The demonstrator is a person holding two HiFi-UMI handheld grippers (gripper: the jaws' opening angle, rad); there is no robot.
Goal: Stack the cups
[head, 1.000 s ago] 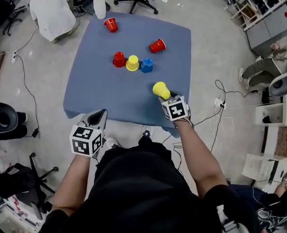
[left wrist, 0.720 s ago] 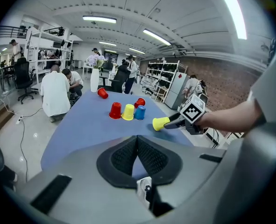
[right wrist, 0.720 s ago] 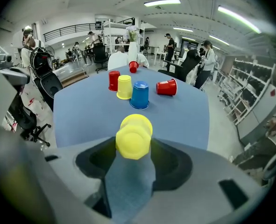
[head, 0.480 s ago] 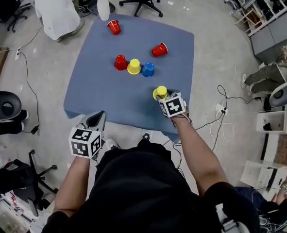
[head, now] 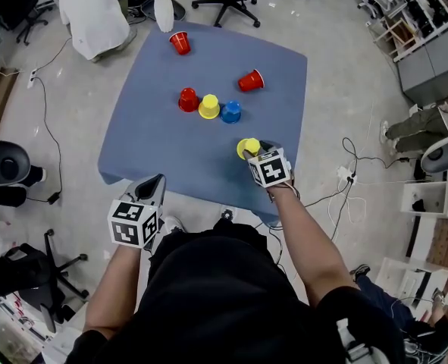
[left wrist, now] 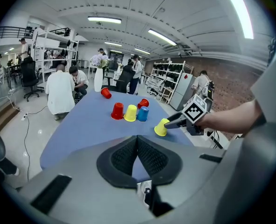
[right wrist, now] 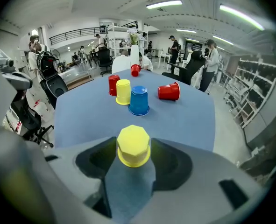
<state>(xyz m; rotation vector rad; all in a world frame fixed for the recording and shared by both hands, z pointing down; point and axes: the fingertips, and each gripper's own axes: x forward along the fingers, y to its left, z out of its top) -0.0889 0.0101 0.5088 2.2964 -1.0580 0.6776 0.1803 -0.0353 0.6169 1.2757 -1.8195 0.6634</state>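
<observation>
Now my right gripper (right wrist: 133,142) clamps the yellow cup (head: 247,147) mouth-down on the blue table (head: 170,150), I think to carry it onto the blue cup (head: 230,111). My left gripper (left wrist: 138,146) waits with jaws together, empty.

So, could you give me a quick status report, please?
Left gripper shut, empty, short of the table. Right gripper shut on near yellow cup, upside down by the table's near edge. Nothing between it and the blue cup.
</observation>
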